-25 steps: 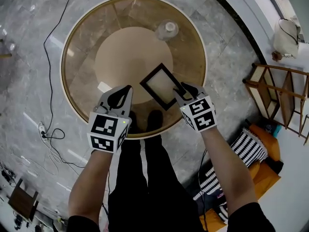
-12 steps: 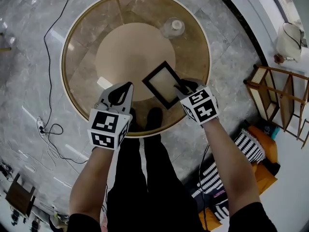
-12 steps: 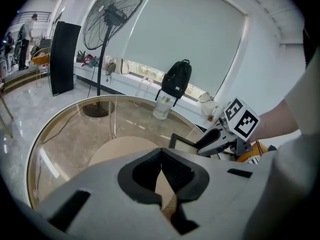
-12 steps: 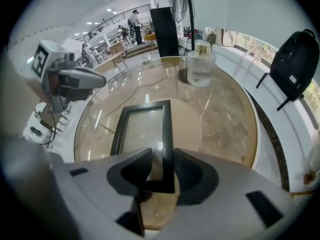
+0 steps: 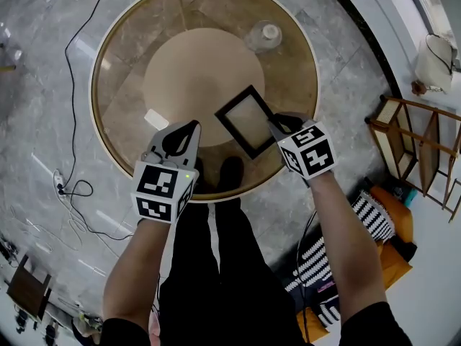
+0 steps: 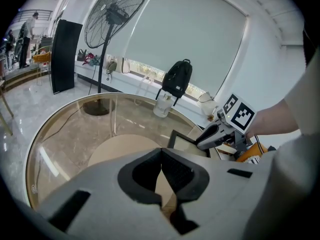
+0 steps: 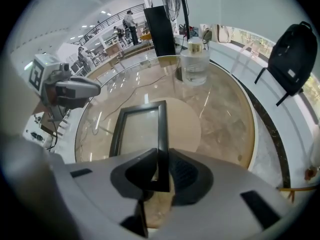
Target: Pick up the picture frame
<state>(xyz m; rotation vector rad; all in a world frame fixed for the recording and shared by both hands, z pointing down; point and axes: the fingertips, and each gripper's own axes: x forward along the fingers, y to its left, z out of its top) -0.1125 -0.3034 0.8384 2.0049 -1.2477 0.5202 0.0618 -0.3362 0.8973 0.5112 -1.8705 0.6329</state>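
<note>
A black picture frame (image 5: pixel 246 121) lies at an angle on the round glass table (image 5: pixel 101 135), near its front edge. My right gripper (image 5: pixel 277 125) points steeply down at the frame's right corner. In the right gripper view the frame's (image 7: pixel 140 131) right bar stands between the right gripper's (image 7: pixel 161 169) closing jaws, and both pads touch it. My left gripper (image 5: pixel 189 127) hovers over the table to the left of the frame, shut and holding nothing. The left gripper view shows the left gripper (image 6: pixel 161 156) with pads together, and the frame (image 6: pixel 182 140) beyond it.
A clear glass jar (image 5: pixel 263 36) stands at the table's far right. A small white piece (image 5: pixel 155 119) lies on the glass left of the left gripper. A cable (image 5: pixel 72 189) runs over the marble floor at left. A wooden rack (image 5: pixel 414 143) and an orange bag (image 5: pixel 392 225) stand at right.
The right gripper's jaws have narrowed from wide open onto the frame's right edge. The left gripper has stayed where it was, shut.
</note>
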